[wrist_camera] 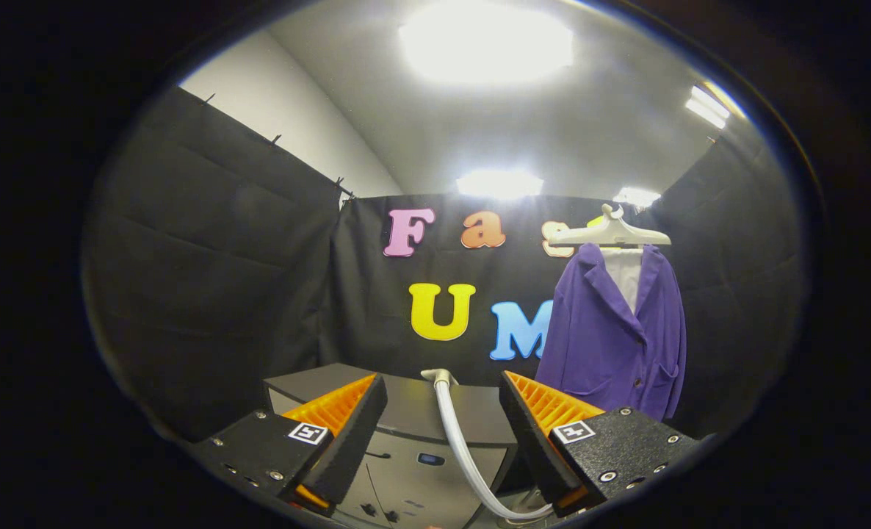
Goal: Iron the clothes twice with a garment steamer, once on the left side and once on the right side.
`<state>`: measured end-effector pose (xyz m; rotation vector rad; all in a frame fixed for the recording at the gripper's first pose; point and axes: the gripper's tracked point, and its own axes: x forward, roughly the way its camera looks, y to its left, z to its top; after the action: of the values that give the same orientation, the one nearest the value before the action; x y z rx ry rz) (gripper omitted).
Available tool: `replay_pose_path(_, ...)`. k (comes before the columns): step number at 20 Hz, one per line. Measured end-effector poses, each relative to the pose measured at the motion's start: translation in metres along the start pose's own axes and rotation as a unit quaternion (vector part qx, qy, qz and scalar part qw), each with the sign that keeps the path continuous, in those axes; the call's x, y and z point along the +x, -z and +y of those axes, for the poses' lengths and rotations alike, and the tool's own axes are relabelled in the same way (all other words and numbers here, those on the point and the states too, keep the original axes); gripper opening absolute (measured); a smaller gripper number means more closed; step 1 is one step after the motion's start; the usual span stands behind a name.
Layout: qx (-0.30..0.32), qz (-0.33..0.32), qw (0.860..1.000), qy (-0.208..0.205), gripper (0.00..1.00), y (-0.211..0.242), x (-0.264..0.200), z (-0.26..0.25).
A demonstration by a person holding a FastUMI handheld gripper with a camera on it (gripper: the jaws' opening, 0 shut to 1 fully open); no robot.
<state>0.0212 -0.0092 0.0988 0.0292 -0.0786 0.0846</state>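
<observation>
A purple jacket (615,338) over a white shirt hangs on a pale hanger (610,234) against the booth's back wall, beyond my right finger. The garment steamer's grey base unit (421,433) stands just ahead of the fingers, and its white hose (459,448) rises from its top and curves down toward my right finger. My gripper (443,389) is open, with the hose running through the wide gap between the fingers and neither finger touching it. The steamer's head is hidden from me.
Black cloth walls close the booth on the left, back and right. Bright ceiling lamps (487,37) shine overhead. The jacket hangs to the right of the steamer base, with open room to the left of the base.
</observation>
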Motion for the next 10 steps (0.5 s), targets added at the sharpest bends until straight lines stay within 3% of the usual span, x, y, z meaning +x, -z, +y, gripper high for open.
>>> replay_pose_path(10, 0.005, 0.002, 1.000, 0.024, 0.95, -0.055, 0.058, 0.017)
